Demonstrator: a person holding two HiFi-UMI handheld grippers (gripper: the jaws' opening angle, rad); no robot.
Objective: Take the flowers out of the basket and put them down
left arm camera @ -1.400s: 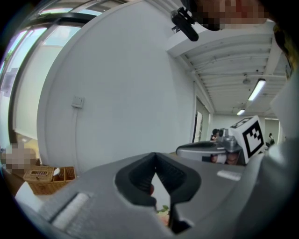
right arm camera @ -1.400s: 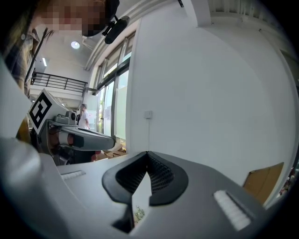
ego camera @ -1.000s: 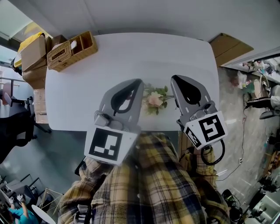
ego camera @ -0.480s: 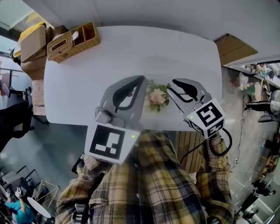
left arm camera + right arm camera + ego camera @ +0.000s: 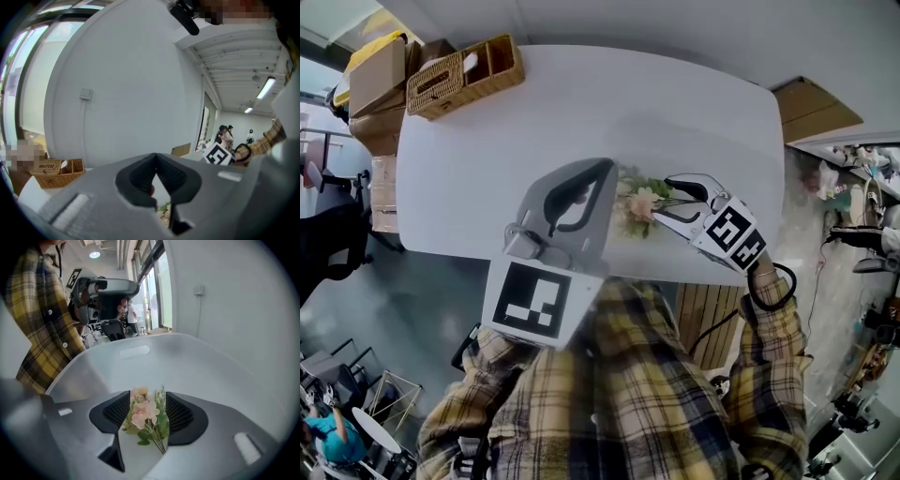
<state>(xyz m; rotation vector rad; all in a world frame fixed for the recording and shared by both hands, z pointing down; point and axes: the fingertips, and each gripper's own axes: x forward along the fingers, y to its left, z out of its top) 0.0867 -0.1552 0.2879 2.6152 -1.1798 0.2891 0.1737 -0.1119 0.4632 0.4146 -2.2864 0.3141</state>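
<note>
The basket [image 5: 464, 75], woven and split into compartments, sits at a far corner of the white tabletop [image 5: 581, 103], with cardboard boxes [image 5: 375, 80] stacked just beyond it off the tabletop's edge. The flowers [image 5: 639, 202], a small bunch of pale pink blooms with green leaves, lie out on the tabletop well apart from the basket, across from it near the edge closest to the person. The right claw [image 5: 666, 197] reaches in from the side of the flowers away from the basket. In the right gripper view its jaws stand apart, with the flowers [image 5: 145, 416] lying in the gap between the two dark pads, stems pointing back toward the camera and not pinched by either pad. The left claw [image 5: 602, 167] hangs above the tabletop on the basket side of the flowers, just beside them. In the left gripper view, the left claw's [image 5: 156, 157] jaw tips meet and nothing is between them. That view also shows the basket [image 5: 56, 171] low against the wall. The person wears a yellow plaid shirt [image 5: 619, 394].
</note>
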